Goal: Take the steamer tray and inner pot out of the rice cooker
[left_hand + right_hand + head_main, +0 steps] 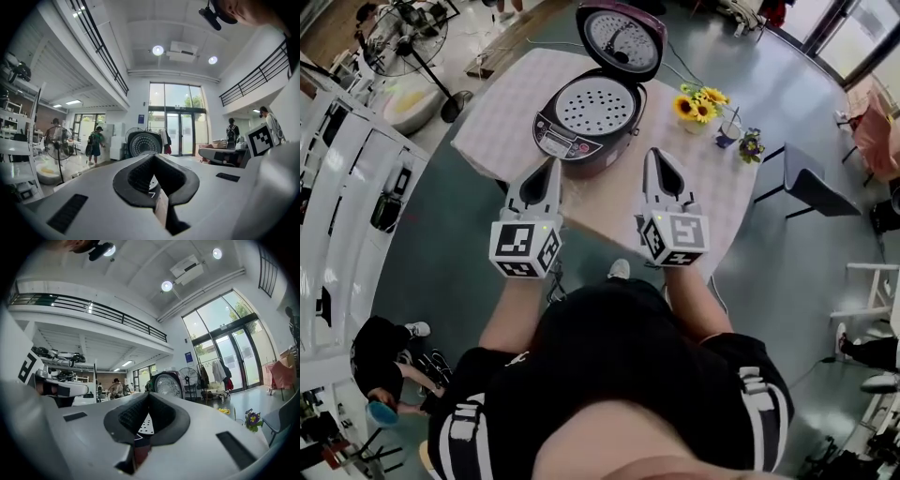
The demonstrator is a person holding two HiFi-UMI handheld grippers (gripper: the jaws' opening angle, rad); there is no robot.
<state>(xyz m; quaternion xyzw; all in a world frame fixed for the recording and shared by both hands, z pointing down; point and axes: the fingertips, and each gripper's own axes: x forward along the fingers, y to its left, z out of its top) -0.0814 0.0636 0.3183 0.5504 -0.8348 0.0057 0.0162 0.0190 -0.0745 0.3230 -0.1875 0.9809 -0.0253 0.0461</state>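
A dark red rice cooker (581, 131) stands on the round table (497, 112) with its lid (622, 39) raised. A perforated silver steamer tray (594, 106) sits in its top; the inner pot beneath is hidden. My left gripper (551, 164) is shut and empty, its tip just short of the cooker's front left. My right gripper (654, 155) is shut and empty too, beside the cooker's front right. The left gripper view shows the lid (145, 143) beyond the closed jaws. In the right gripper view the tray (146, 424) and lid (167, 385) appear past the jaws.
A vase of sunflowers (697, 105), a cup (728, 131) and a small flower pot (751, 146) stand on the table's right side. A dark chair (811, 183) is at the right, a standing fan (408, 42) at the far left. White shelving (347, 187) lines the left.
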